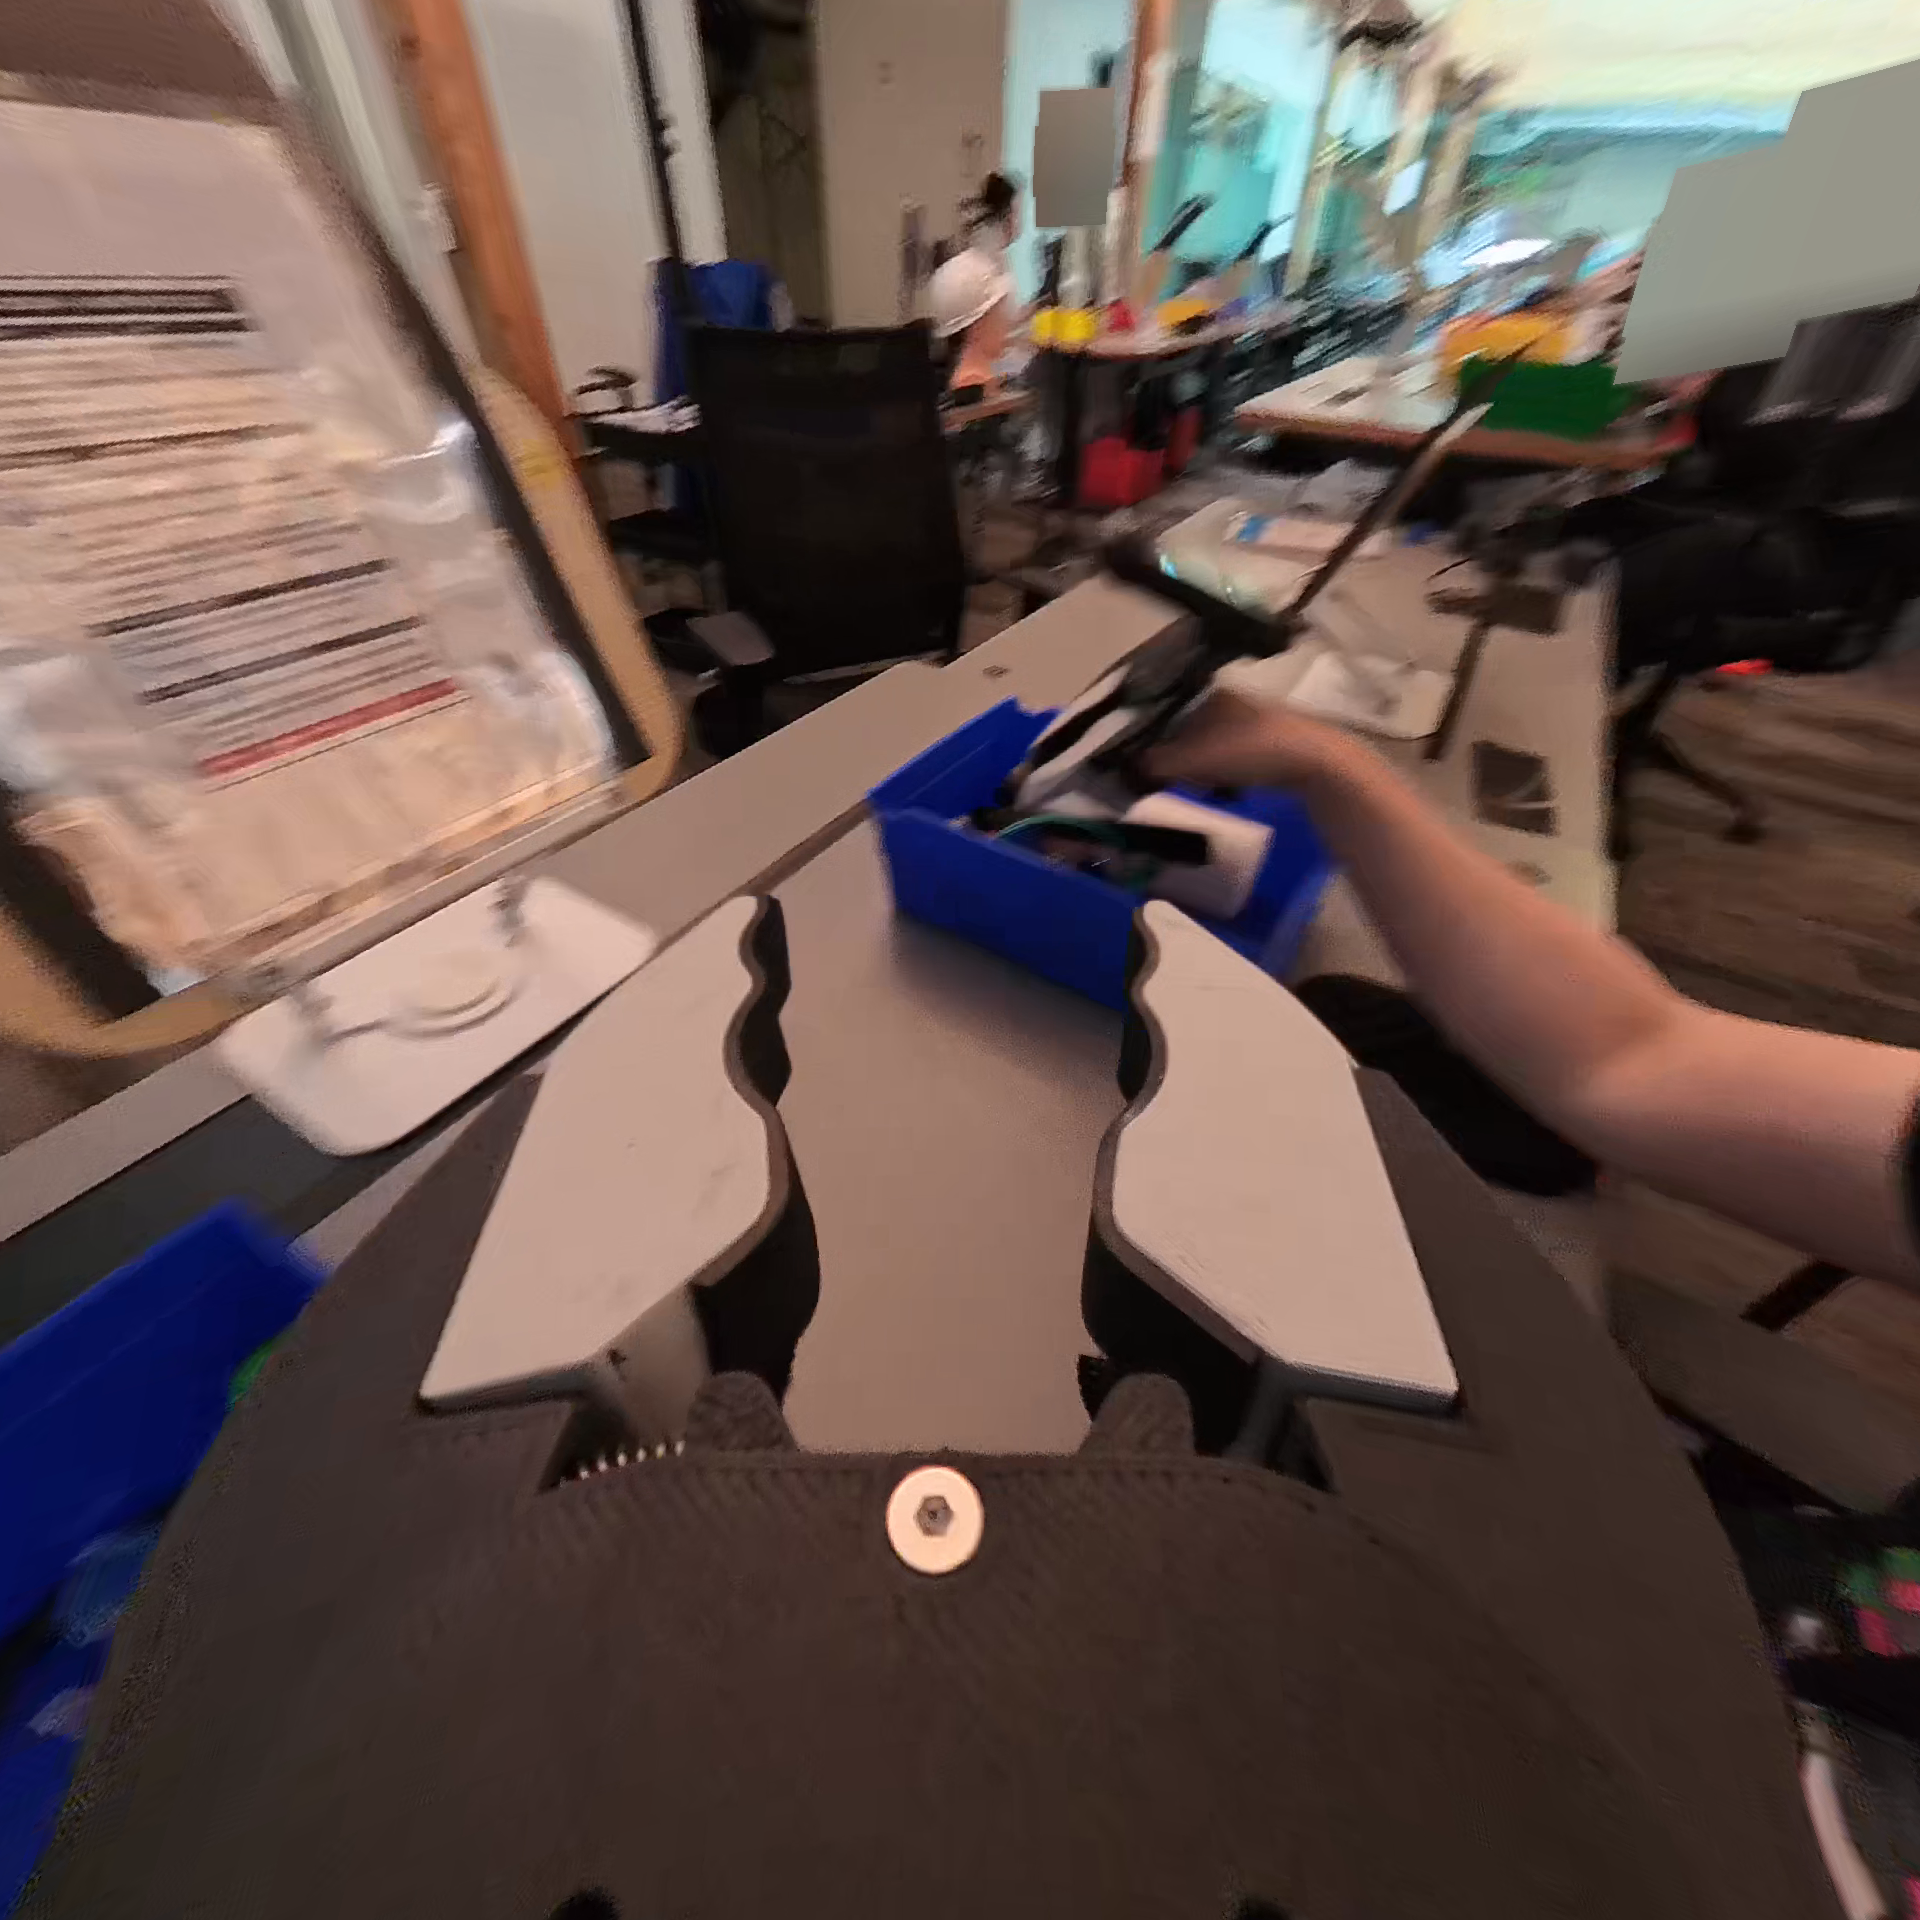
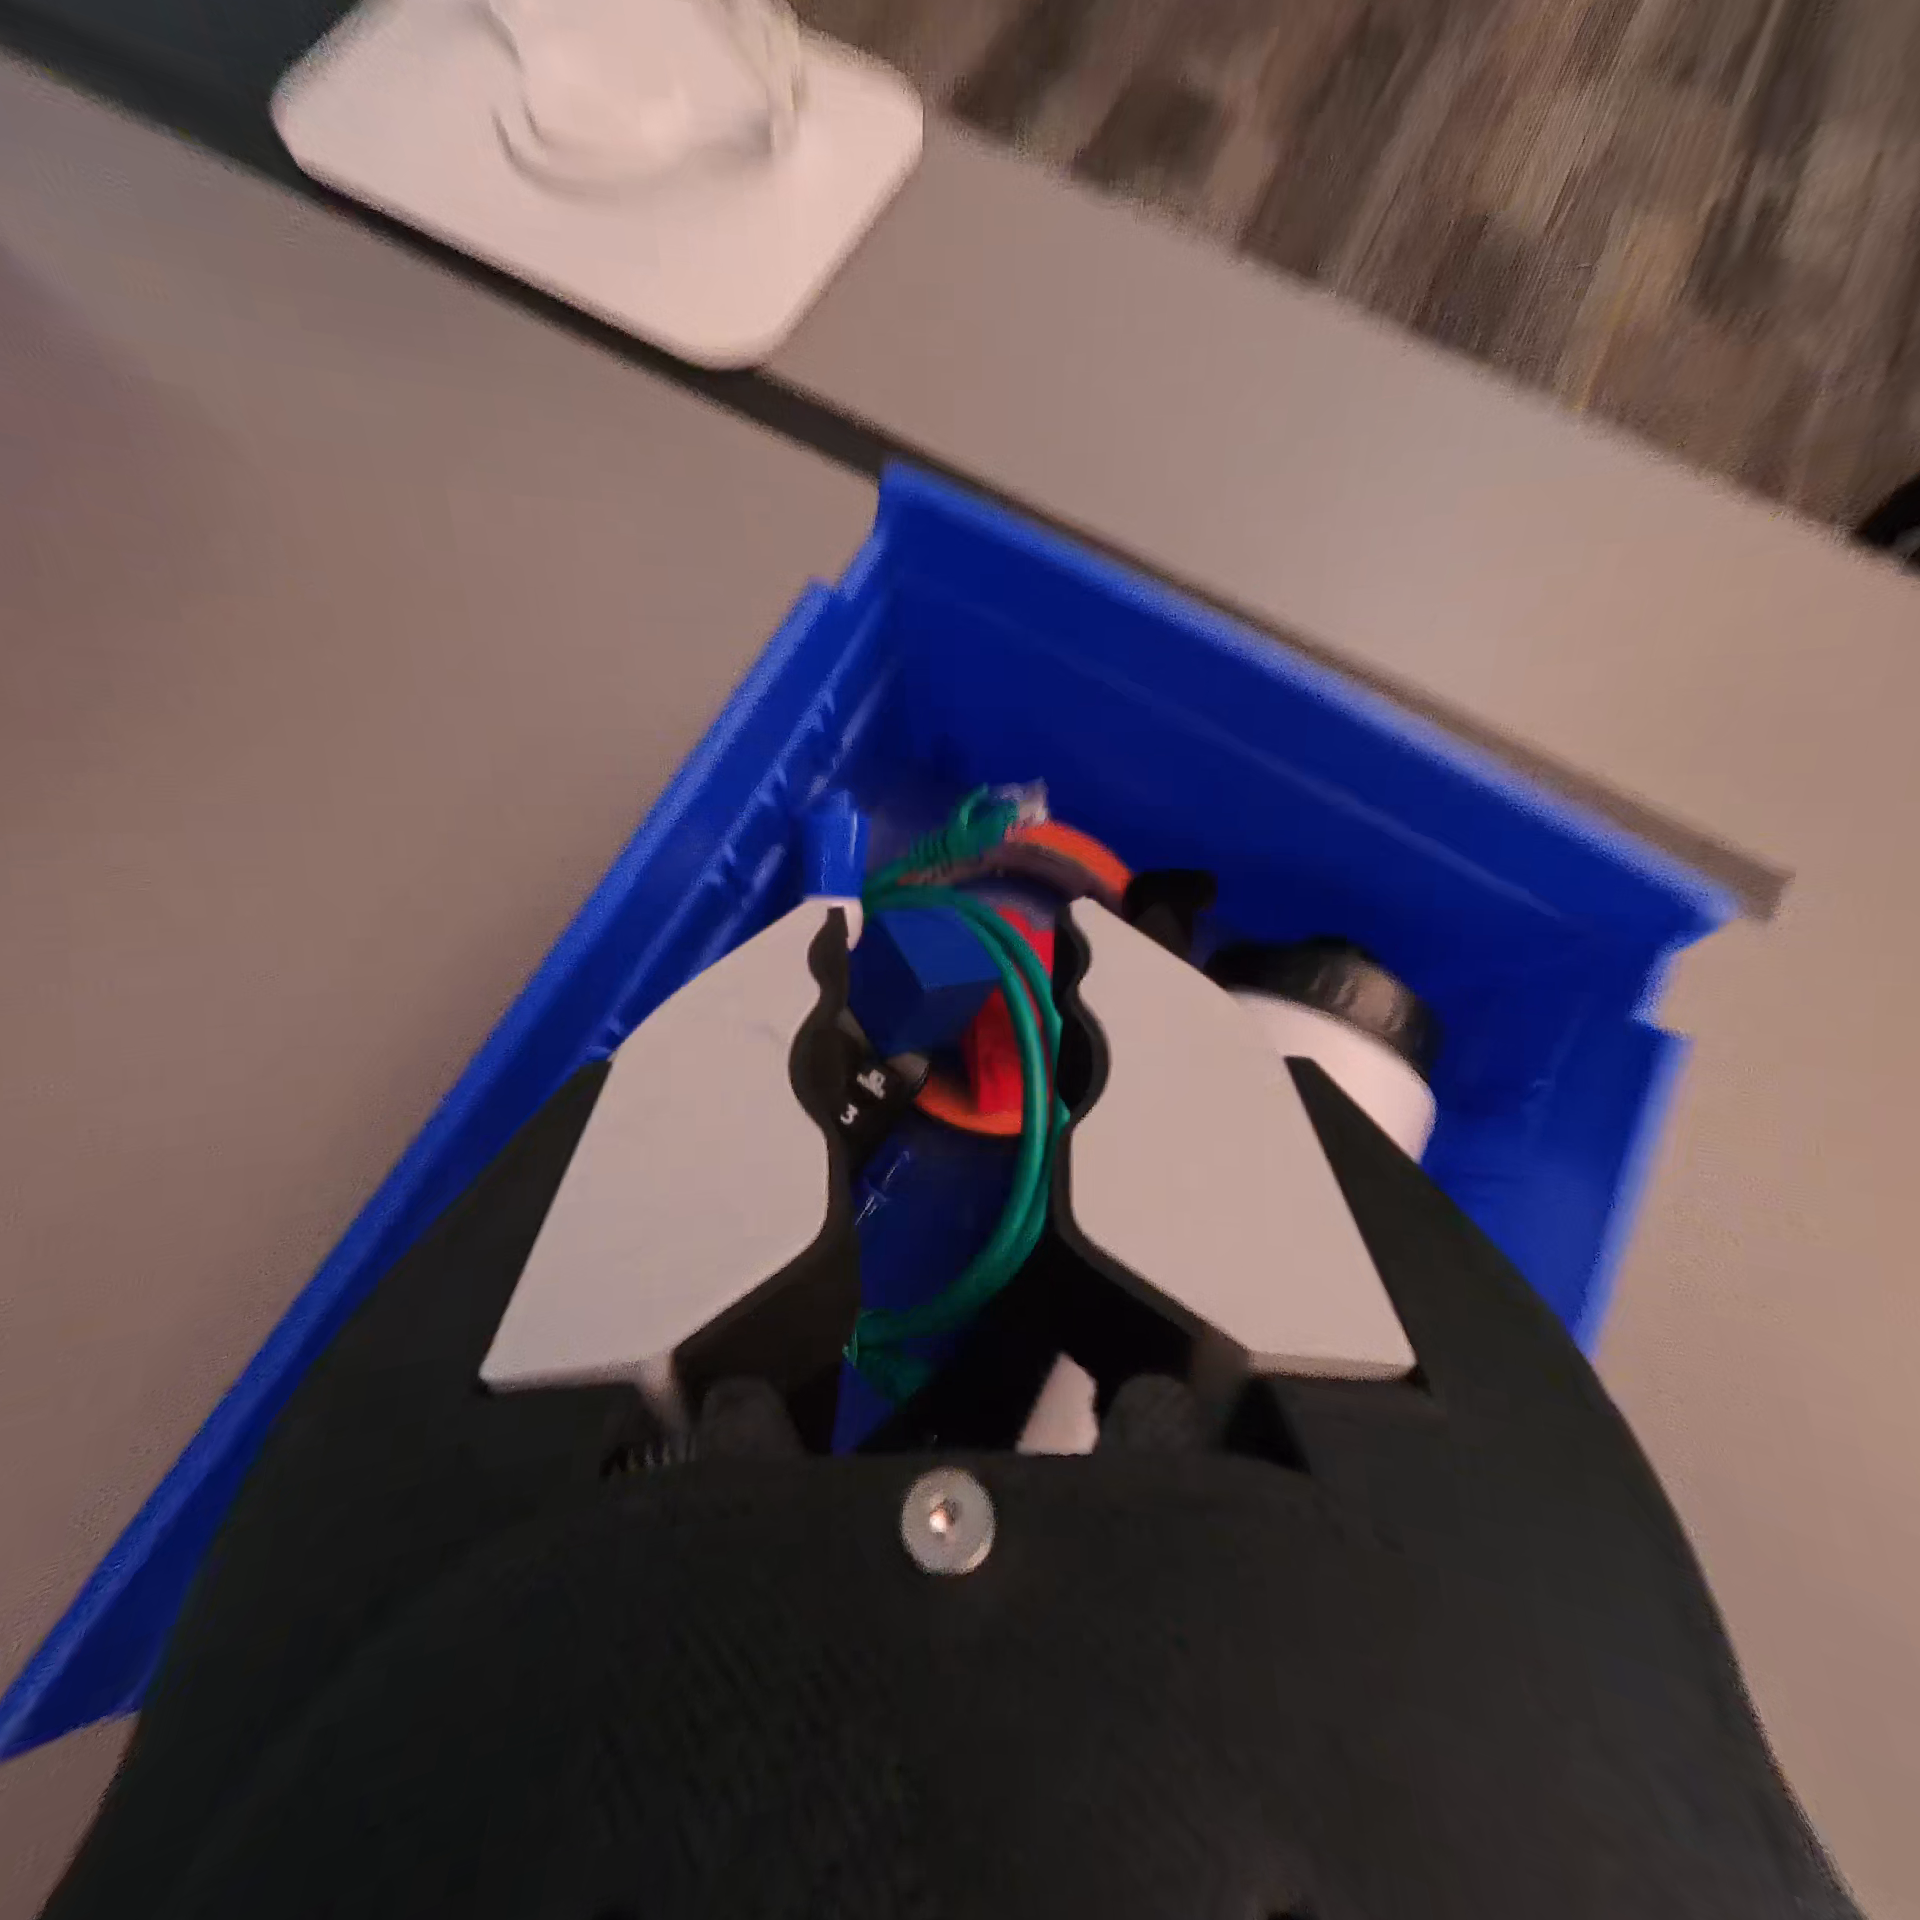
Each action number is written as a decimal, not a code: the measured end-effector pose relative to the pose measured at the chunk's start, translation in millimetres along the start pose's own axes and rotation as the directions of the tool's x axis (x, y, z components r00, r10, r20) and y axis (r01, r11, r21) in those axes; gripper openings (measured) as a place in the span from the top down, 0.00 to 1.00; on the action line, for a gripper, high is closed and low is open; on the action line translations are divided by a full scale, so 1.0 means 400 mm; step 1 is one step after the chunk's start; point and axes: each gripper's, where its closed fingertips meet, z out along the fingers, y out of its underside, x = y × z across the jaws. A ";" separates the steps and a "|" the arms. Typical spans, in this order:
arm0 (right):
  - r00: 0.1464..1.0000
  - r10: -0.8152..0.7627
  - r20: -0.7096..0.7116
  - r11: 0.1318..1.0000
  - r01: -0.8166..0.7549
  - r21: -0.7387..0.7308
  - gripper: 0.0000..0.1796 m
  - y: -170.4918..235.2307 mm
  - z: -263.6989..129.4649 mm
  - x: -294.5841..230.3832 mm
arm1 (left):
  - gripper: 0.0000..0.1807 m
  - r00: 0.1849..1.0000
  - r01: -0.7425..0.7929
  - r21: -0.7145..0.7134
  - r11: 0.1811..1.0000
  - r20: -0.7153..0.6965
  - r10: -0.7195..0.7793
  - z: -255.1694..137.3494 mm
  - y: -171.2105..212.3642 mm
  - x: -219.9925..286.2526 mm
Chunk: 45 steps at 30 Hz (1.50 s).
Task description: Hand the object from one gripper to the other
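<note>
Your left gripper (image 1: 951, 925) sits at the centre of the left wrist view with its two grey fingers (image 1: 634, 1143) spread wide apart and nothing but bare grey table (image 1: 935, 1195) between them. Above and to the right of its tips, near the middle of that frame, stands the blue bin (image 1: 997, 894), and your right hand (image 1: 1247, 743) reaches in from the right edge, holding the right gripper (image 1: 1101, 727) tipped down into the bin's top. At the left of the frame a framed sheet (image 1: 260, 540) stands on a white base (image 1: 436, 1008), and another blue bin (image 1: 125, 1382) shows at the lower left edge. In the right wrist view your right gripper (image 2: 951, 920) points down into the blue bin (image 2: 1299, 748), which runs from the lower left to the right of centre. Its fingers (image 2: 686, 1143) are parted, with a loose green wire (image 2: 1023, 1101), a small blue block (image 2: 925, 977) and an orange ring (image 2: 966, 1117) lying in the gap; the blur does not let you tell whether the pads touch any of them, and nothing looks lifted. A white roll (image 2: 1340, 1060) lies just right of the right finger, inside the bin. The white base (image 2: 623, 197) sits at the top left.
</note>
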 end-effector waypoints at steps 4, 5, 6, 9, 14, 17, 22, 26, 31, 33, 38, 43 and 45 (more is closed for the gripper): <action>0.998 -0.025 -0.050 0.965 0.037 0.260 0.78 -0.112 -0.148 0.003 | 0.68 0.975 0.030 -0.272 0.962 0.220 0.032 -0.064 0.123 -0.143; 0.998 -0.028 -0.062 0.951 0.046 0.305 0.78 -0.132 -0.182 0.001 | 0.68 0.962 0.070 -0.341 0.937 0.270 0.027 -0.083 0.163 -0.184; 0.997 -0.032 -0.070 0.938 0.054 0.343 0.78 -0.148 -0.211 -0.004 | 0.69 0.949 0.108 -0.395 0.912 0.315 0.024 -0.101 0.200 -0.224; 0.995 -0.040 -0.092 0.902 0.075 0.424 0.79 -0.181 -0.278 -0.020 | 0.71 0.894 0.288 -0.504 0.814 0.447 -0.039 -0.152 0.321 -0.340; 0.991 -0.078 -0.108 0.889 0.118 0.442 0.79 -0.196 -0.310 -0.050 | 0.74 0.760 0.551 -0.571 0.609 0.644 -0.084 -0.204 0.499 -0.474; 0.986 -0.103 -0.128 0.901 0.147 0.408 0.78 -0.192 -0.294 -0.058 | 0.75 0.727 0.608 -0.625 0.489 0.686 -0.028 -0.212 0.576 -0.494; 0.979 -0.139 -0.151 0.927 0.183 0.328 0.77 -0.173 -0.252 -0.058 | 0.76 0.720 0.659 -0.672 0.338 0.693 -0.027 -0.196 0.659 -0.479; 0.973 -0.167 -0.159 0.942 0.205 0.265 0.77 -0.155 -0.223 -0.060 | 0.79 0.746 0.638 -0.698 0.325 0.665 -0.036 -0.167 0.690 -0.486; 0.966 -0.198 -0.166 0.943 0.234 0.236 0.77 -0.152 -0.208 -0.068 | 0.78 0.760 0.633 -0.710 0.309 0.645 -0.075 -0.152 0.725 -0.493; 0.964 -0.207 -0.165 0.942 0.242 0.232 0.77 -0.151 -0.205 -0.073 | 0.79 0.747 0.645 -0.684 0.342 0.659 -0.090 -0.143 0.724 -0.510; 0.960 -0.218 -0.176 0.943 0.253 0.216 0.77 -0.146 -0.200 -0.069 | 0.80 0.745 0.648 -0.675 0.353 0.659 -0.107 -0.136 0.739 -0.526; 0.957 -0.224 -0.183 0.945 0.259 0.200 0.77 -0.141 -0.195 -0.065 | 0.85 0.726 0.673 -0.629 0.389 0.663 -0.184 -0.116 0.735 -0.532; 0.954 -0.231 -0.190 0.945 0.266 0.191 0.77 -0.139 -0.193 -0.063 | 0.87 0.718 0.686 -0.614 0.390 0.659 -0.226 -0.109 0.735 -0.528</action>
